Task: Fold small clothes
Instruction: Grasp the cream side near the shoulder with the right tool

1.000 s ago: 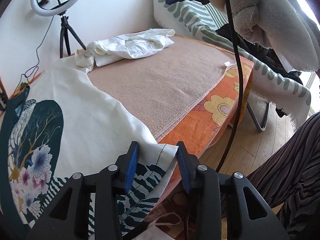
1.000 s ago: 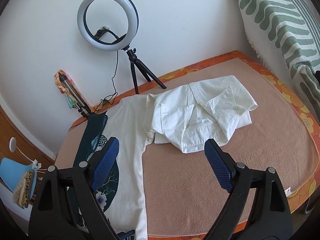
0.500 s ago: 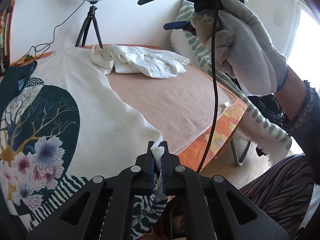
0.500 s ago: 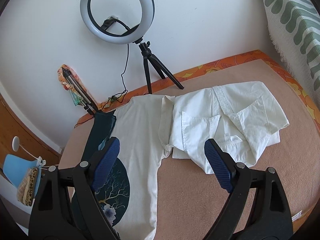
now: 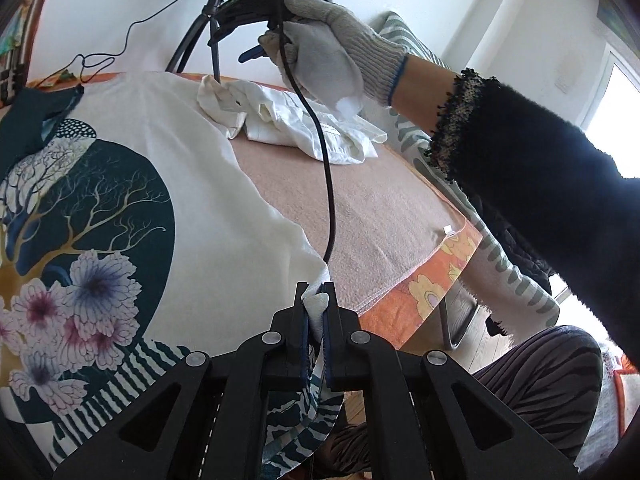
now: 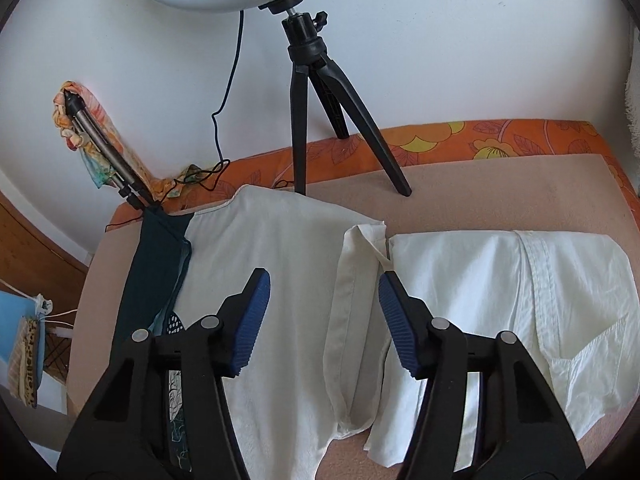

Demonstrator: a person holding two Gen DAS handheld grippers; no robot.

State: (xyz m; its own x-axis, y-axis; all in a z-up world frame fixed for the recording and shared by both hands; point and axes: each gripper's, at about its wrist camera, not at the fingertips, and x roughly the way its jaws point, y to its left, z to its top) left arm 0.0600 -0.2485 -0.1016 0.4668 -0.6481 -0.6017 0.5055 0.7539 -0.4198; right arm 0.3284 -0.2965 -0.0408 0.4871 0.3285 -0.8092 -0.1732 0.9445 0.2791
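A cream T-shirt [image 5: 224,208] with a dark tree-and-flower print lies flat on the tan blanket [image 5: 380,208]. My left gripper [image 5: 315,294] is shut on the shirt's near hem corner, and cloth bunches between its pads. In the right wrist view my right gripper [image 6: 323,278] hovers over the T-shirt's [image 6: 288,248] far sleeve [image 6: 354,280]. Its jaws are closing, the sleeve lies under the gap, and the pads do not press on it. A gloved hand [image 5: 320,52] holds that gripper at the far end. A folded white shirt [image 6: 500,280] lies just right of the sleeve.
A ring light on a black tripod [image 6: 308,80] stands at the blanket's far edge by the wall, with its cable [image 6: 224,80] trailing left. The orange flowered border [image 5: 420,292] marks the near right edge. A black cable [image 5: 326,168] hangs across the left wrist view.
My left gripper has shut on the T-shirt's hem corner and rolled. My right gripper has travelled to the far sleeve and sunk closer, and its jaws have narrowed.
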